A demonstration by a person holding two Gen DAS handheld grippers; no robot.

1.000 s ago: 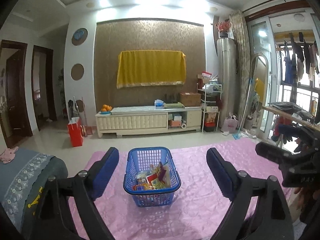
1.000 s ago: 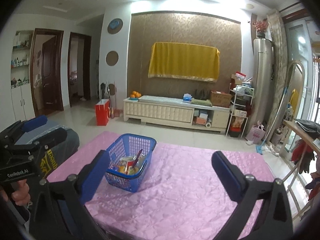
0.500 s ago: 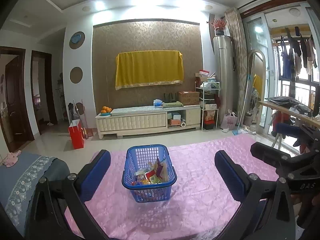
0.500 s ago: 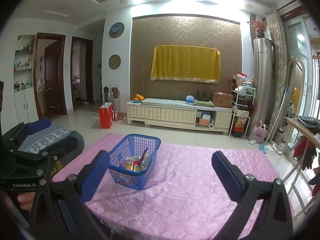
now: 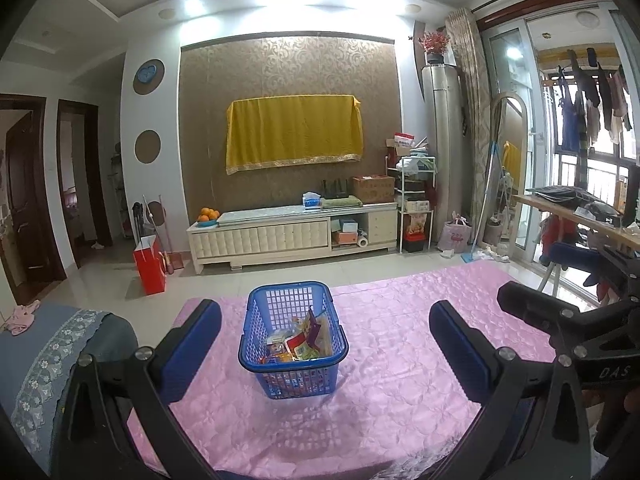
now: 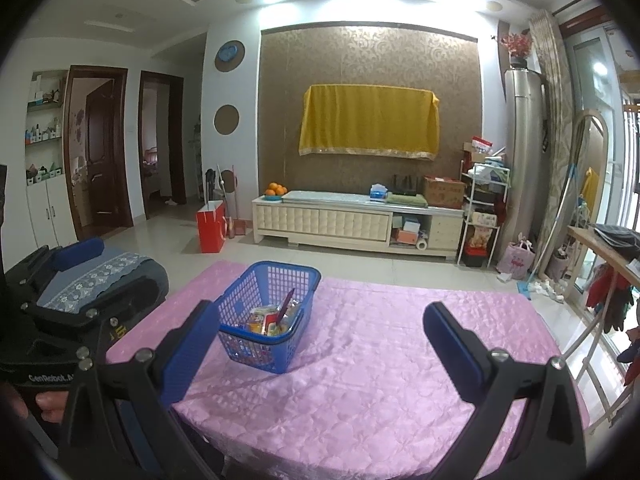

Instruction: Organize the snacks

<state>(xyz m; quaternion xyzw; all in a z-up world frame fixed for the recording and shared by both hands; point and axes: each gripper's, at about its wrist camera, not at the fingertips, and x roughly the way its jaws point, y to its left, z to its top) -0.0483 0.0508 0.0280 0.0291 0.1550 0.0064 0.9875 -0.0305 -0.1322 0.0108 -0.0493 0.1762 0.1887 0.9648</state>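
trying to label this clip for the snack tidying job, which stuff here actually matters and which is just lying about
Part of the job:
- blue basket on the pink tablecloth
- snack packets inside the basket
- left gripper, open, empty
- right gripper, open, empty

Just lying about:
- red bag on the floor
- oranges on the TV cabinet
- cardboard box
- yellow cloth on the wall

2 fisheye wrist views side by side, both angled slightly down across the pink-clothed table [image 5: 400, 344] toward the far wall (yellow cloth [image 6: 370, 122] hanging there), near the table's front edge, sharing the blue basket [image 5: 294, 344] [image 6: 266, 318].
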